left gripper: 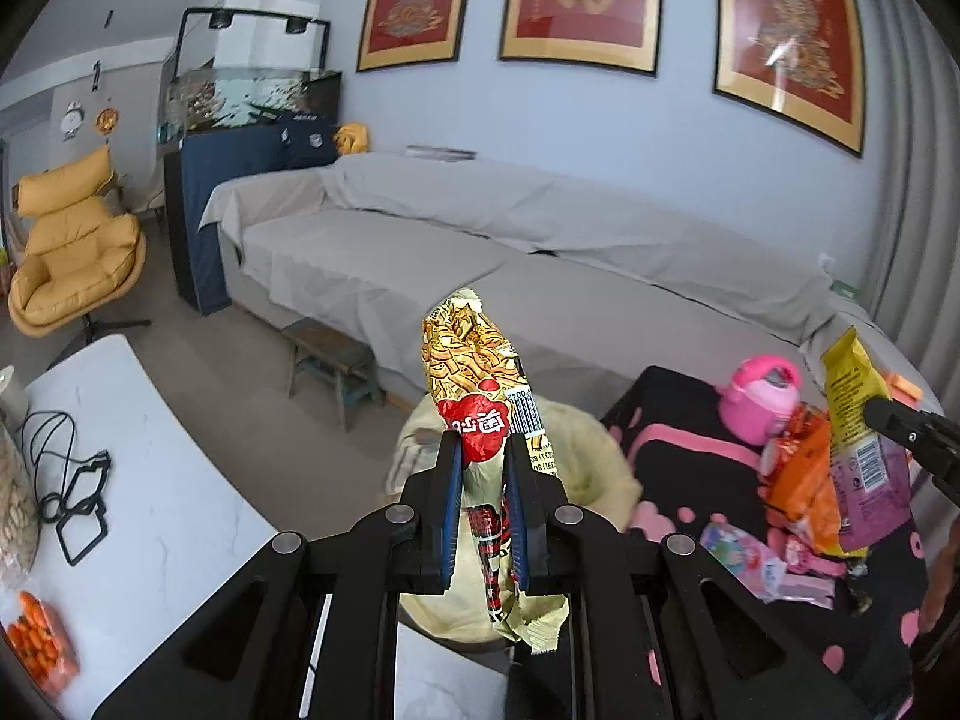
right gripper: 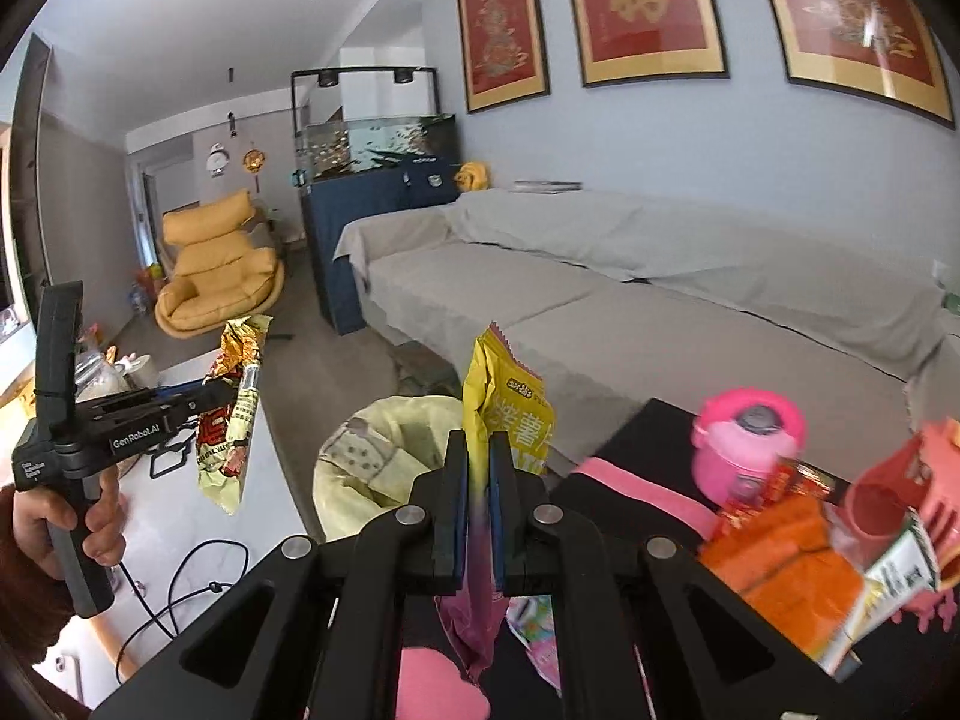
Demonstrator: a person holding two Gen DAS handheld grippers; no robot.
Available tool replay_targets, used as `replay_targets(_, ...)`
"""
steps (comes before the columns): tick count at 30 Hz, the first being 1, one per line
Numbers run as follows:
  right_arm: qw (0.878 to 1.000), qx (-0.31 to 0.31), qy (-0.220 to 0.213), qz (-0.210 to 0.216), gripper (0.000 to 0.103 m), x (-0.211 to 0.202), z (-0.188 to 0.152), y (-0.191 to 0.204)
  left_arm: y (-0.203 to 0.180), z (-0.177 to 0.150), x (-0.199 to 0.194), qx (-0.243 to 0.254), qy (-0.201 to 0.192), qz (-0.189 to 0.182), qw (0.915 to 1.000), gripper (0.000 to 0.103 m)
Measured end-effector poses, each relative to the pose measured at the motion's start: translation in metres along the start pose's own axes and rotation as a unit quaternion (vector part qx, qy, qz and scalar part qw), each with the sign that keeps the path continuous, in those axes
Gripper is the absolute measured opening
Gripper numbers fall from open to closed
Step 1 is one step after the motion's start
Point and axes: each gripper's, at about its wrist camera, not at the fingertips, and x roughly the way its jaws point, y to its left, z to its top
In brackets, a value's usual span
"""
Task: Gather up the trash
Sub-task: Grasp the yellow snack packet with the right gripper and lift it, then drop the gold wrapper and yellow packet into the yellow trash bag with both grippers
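Two wrappers are in the air. In the left wrist view the left gripper (left gripper: 485,450) clamps a gold noodle wrapper (left gripper: 480,396) above the yellow-lined trash bin (left gripper: 588,462), so the carrying step looks nearly over; next, I judge, comes lowering it and releasing. The bin's mouth is mostly hidden behind the wrapper. In the right wrist view the right gripper (right gripper: 478,450) pinches a yellow-and-purple chip bag (right gripper: 510,408) beside the bin (right gripper: 384,450); blurred packets (right gripper: 780,564) lie at right.
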Motion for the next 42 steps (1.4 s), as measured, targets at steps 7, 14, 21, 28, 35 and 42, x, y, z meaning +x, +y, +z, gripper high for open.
replay_targets(7, 1.0, 0.003, 0.027, 0.009, 0.005, 0.051, 0.004, -0.006, 0.015, 0.004, 0.067, -0.028, 0.033, -0.039, 0.9983, 0.014)
replay_targets(14, 0.998, 0.003, 0.056, 0.003, 0.006, 0.093, 0.0, -0.021, 0.009, 0.001, 0.156, -0.049, 0.078, -0.078, 0.9927, 0.015)
replay_targets(21, 0.997, -0.001, 0.082, 0.005, 0.006, 0.13, -0.001, -0.023, 0.007, -0.015, 0.218, -0.059, 0.122, -0.097, 0.9861, 0.041)
replay_targets(28, 0.994, -0.005, 0.093, 0.055, 0.006, 0.178, 0.007, 0.007, 0.037, -0.014, 0.197, -0.084, 0.103, -0.068, 0.9887, 0.041)
replay_targets(35, 0.989, 0.005, 0.107, 0.106, 0.006, 0.256, 0.009, 0.048, 0.065, -0.013, 0.163, -0.106, 0.064, -0.006, 0.9923, 0.041)
replay_targets(42, 0.942, 0.077, 0.304, 0.117, 0.006, 0.345, -0.046, 0.044, 0.087, -0.025, 0.154, -0.129, 0.057, -0.008, 0.99, 0.041)
